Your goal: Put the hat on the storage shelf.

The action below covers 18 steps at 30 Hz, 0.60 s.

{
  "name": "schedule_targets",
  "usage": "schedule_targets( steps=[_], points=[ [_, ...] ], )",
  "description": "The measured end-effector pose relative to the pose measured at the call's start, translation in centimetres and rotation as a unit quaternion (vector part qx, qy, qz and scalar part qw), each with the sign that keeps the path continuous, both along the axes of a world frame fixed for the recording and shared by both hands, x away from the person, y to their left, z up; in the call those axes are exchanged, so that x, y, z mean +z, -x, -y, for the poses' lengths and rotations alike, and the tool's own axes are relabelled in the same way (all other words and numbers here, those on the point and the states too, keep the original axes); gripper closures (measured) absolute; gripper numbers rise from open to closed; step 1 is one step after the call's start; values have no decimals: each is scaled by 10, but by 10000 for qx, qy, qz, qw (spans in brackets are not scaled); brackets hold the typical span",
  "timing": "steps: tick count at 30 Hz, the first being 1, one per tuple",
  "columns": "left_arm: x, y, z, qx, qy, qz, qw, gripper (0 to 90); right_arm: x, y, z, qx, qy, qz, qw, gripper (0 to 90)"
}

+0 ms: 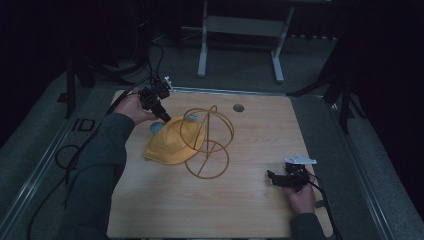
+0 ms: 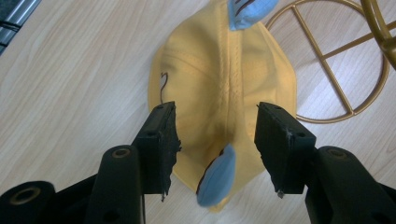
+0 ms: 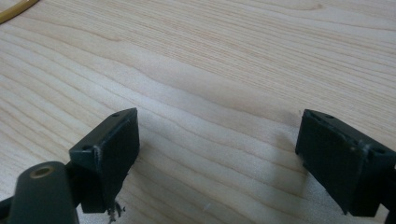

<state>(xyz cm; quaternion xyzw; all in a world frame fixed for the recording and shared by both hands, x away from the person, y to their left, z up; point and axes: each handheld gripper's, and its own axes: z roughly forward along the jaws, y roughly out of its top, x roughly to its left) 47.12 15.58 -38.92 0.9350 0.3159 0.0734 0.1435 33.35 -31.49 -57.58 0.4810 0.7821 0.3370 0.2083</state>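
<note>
Nearest the high camera, a dark-sleeved forearm runs up the left edge of the wooden table (image 1: 165,210) toward the yellow cap (image 1: 172,145), which serves as the landmark.

Left of the cap and just beyond its far-left edge, the left gripper (image 1: 162,117) points down at the fabric. In the left gripper view its black jaws stand apart on either side of the cap's (image 2: 219,88) central seam, with the cloth and a small blue tab (image 2: 217,177) lying between them; the pads do not look pressed onto anything, so the gripper is open and not yet holding.

The cap lies flattened on the table, its right side resting against and partly inside the gold wire stand (image 1: 210,142), whose round base ring (image 2: 345,60) lies just right of the cap.

Well to the right of the cap, near the table's near-right corner, the right gripper (image 1: 272,177) lies low over bare wood; the right gripper view shows its jaws wide apart with nothing between them.

Judging from this, the step in hand is taking hold of the cap, probably to put it on the stand. The next move calls for lowering the left jaws onto the seam ridge and closing firmly enough to pinch the limp cloth without pushing it along the table.
</note>
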Motion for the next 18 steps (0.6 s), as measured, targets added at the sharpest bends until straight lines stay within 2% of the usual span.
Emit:
schedule_targets(
  steps=[8, 18],
  points=[
    [-9, -4, 8, -34, -37, -38, 10000, 491, 0, 0, 0, 5, 6, -2, 10000, 135],
    [-27, -13, 20, -12, -120, -153, 9998, 491, 0, 0, 0, 3, -6, -1, 10000, 135]
  ],
)
